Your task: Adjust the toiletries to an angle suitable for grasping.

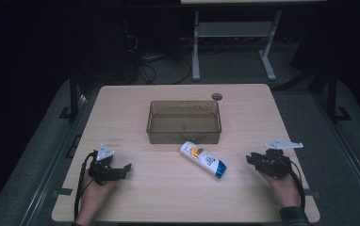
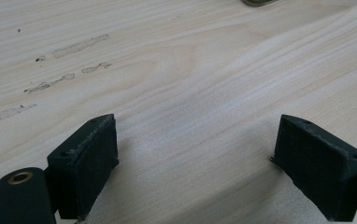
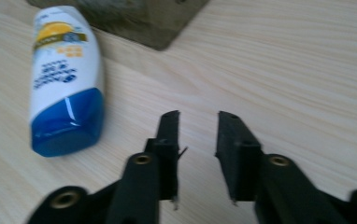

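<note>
Your left gripper (image 1: pixel 127 167) rests low on the counter (image 1: pixel 168 197), jaws spread wide, nothing between. Your right gripper (image 1: pixel 249 159) has jaws narrowly parted, empty. Bottle (image 1: pixel 202 159) lies flat between them, just before the clear bin (image 1: pixel 184 122).

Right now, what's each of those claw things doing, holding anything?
Left gripper: open wide, empty, above bare table.
Right gripper: open slightly, empty, bottle lying nearby.

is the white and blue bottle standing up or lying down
Lying down. The white plastic bottle with the blue cap rests on its side on the light wooden table, just in front of the clear brown plastic bin, cap end pointing toward the right gripper.
</note>
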The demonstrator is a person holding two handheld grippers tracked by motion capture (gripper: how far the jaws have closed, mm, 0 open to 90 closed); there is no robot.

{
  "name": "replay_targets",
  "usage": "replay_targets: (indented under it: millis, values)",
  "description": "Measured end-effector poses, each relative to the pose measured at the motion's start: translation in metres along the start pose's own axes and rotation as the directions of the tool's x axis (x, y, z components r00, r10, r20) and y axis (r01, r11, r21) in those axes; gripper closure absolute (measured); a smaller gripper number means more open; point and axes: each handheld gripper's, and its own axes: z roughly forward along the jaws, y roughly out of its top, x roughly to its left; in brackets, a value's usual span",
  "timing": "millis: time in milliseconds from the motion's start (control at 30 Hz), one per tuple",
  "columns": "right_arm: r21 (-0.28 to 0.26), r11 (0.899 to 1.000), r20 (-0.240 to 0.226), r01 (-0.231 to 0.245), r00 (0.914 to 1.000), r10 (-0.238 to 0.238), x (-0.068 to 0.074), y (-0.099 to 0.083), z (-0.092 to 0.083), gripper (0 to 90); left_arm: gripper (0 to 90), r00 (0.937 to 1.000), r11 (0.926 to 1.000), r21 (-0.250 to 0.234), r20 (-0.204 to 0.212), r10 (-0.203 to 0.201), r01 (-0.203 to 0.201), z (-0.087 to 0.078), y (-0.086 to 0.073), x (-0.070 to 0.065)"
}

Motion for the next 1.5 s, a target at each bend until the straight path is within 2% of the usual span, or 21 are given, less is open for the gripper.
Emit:
replay_targets:
  millis: [133,167,400,567,800,1067,1300,1367,1500]
  values:
    - [-0.009,0.999,-0.031,0.038,0.9988,-0.038,0.008,0.012,0.004,88.9,12.1,1.0000,1.0000,0.000,0.000,0.000,0.000,0.000,0.000,0.000]
    - [-0.012,0.999,-0.043,0.040,0.9983,-0.040,0.010,0.015,0.005,89.4,12.1,1.0000,1.0000,0.000,0.000,0.000,0.000,0.000,0.000,0.000]
    - [-0.013,0.997,-0.091,0.074,0.9930,-0.075,0.022,0.031,0.019,89.5,12.1,1.0000,1.0000,0.003,0.001,0.001,-0.001,0.000,0.000,0.000]
    - [-0.008,0.995,-0.104,0.096,0.9899,-0.096,0.029,0.037,0.029,89.6,12.1,1.0000,1.0000,0.002,0.001,0.000,0.000,0.000,0.000,0.000]
    - [0.019,0.987,-0.140,0.157,0.9784,-0.152,0.041,0.050,0.057,89.6,12.1,1.0000,1.0000,0.000,0.001,-0.003,0.003,0.000,0.000,0.000]
    - [0.054,0.981,-0.176,0.184,0.9693,-0.172,0.052,0.061,0.083,89.6,12.1,1.0000,1.0000,0.000,0.001,-0.004,0.004,0.000,0.000,0.000]
    - [0.079,0.975,-0.179,0.207,0.9651,-0.191,0.059,0.067,0.098,89.7,12.1,1.0000,1.0000,0.000,0.001,-0.004,0.004,0.000,0.000,0.000]
    - [0.083,0.971,-0.179,0.226,0.9615,-0.208,0.059,0.067,0.102,89.7,12.1,1.0000,1.0000,0.001,0.001,-0.004,0.004,0.000,0.000,0.000]
    - [0.097,0.968,-0.180,0.229,0.9611,-0.210,0.061,0.067,0.108,89.7,12.1,1.0000,1.0000,0.000,0.001,-0.004,0.004,0.000,0.000,0.000]
